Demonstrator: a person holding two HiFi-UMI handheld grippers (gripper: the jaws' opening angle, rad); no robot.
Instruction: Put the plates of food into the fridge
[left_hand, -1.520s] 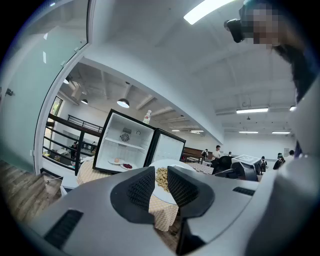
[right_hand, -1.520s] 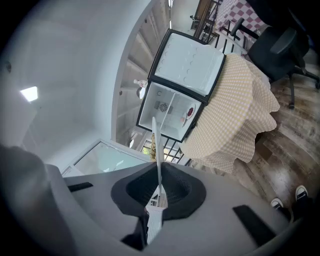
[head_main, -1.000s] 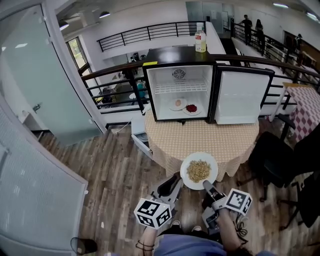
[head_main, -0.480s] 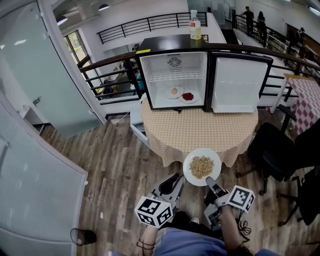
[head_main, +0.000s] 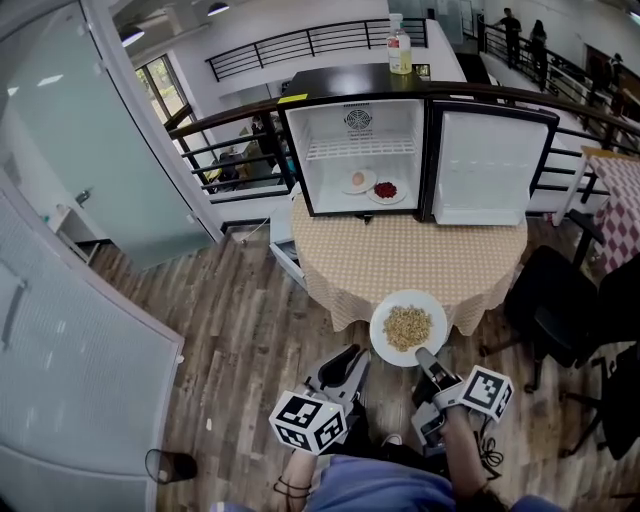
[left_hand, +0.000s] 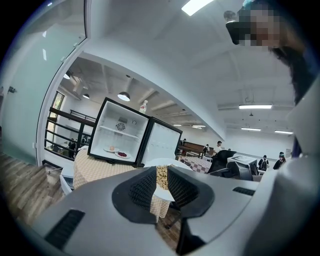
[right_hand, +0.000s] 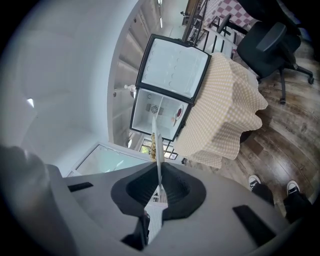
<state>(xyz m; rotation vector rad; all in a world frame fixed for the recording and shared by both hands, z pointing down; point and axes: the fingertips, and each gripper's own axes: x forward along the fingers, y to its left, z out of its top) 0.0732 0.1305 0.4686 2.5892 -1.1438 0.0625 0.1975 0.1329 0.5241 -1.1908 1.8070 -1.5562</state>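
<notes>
Fridge (head_main: 365, 155) at far edge of table (head_main: 400, 270), door (head_main: 490, 165) swung fully right, giving clear reach inside. Two plates on its floor near front: egg plate (head_main: 357, 181) left, red-food plate (head_main: 385, 190) right, with room beside them. Noodle plate (head_main: 408, 328) in air at table's near edge, pinched by near rim in right gripper (head_main: 423, 355), clenched hard, kept level to avoid spilling. Left gripper (head_main: 352, 357) just beside, jaws slightly parted, gripping nothing. Probably spare for steadying on way in.
</notes>
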